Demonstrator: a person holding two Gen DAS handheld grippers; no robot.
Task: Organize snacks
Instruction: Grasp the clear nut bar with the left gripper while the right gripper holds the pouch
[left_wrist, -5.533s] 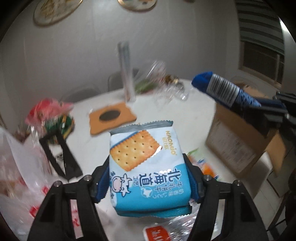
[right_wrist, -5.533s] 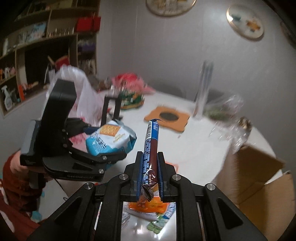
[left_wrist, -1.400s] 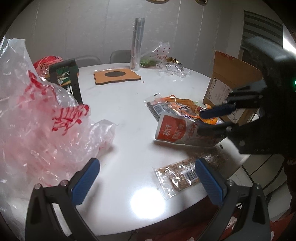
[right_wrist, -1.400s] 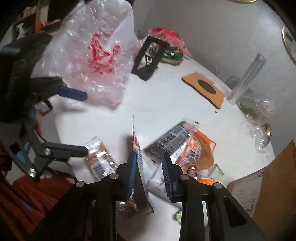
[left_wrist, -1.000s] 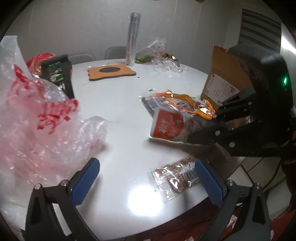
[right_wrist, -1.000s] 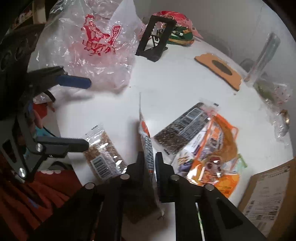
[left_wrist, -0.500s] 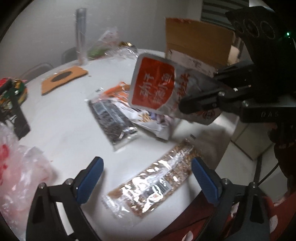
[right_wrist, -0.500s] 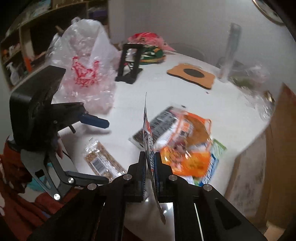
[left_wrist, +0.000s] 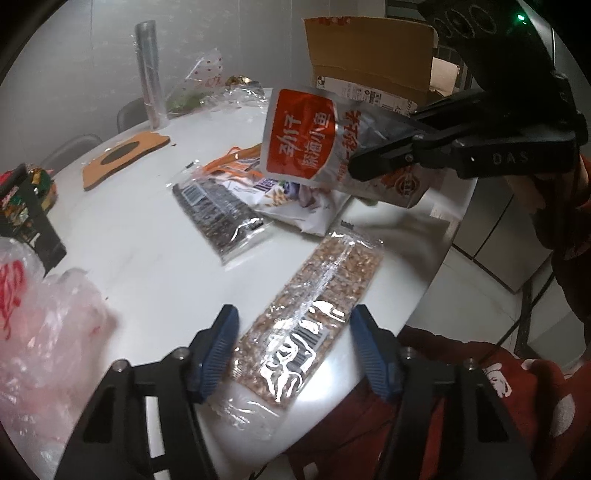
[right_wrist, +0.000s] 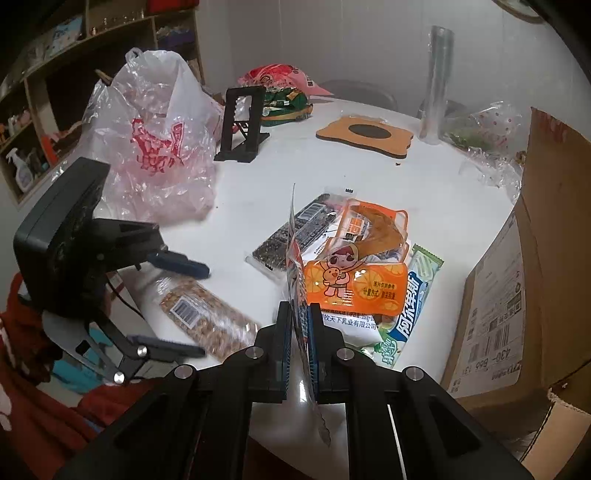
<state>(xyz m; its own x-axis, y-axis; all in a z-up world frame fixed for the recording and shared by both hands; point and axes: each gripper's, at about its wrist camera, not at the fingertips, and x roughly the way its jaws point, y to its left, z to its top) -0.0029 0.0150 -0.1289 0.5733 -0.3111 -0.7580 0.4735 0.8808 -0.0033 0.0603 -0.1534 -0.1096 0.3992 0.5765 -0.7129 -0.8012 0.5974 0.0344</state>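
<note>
My left gripper (left_wrist: 291, 347) has just been closing around the clear peanut brittle bar (left_wrist: 314, 314), which lies flat at the near edge of the white table (left_wrist: 147, 266); the blue pads (left_wrist: 218, 347) flank it, but I cannot tell whether they touch it yet. My right gripper (right_wrist: 298, 328) is clamped tight on the red-and-silver fish snack pouch (left_wrist: 325, 144), holding it up above the table's right edge. Behind it a pile of snack packets (right_wrist: 354, 273) lies near the cardboard box (right_wrist: 546, 236). A plastic bag (right_wrist: 155, 147) slumps at the left edge.
</note>
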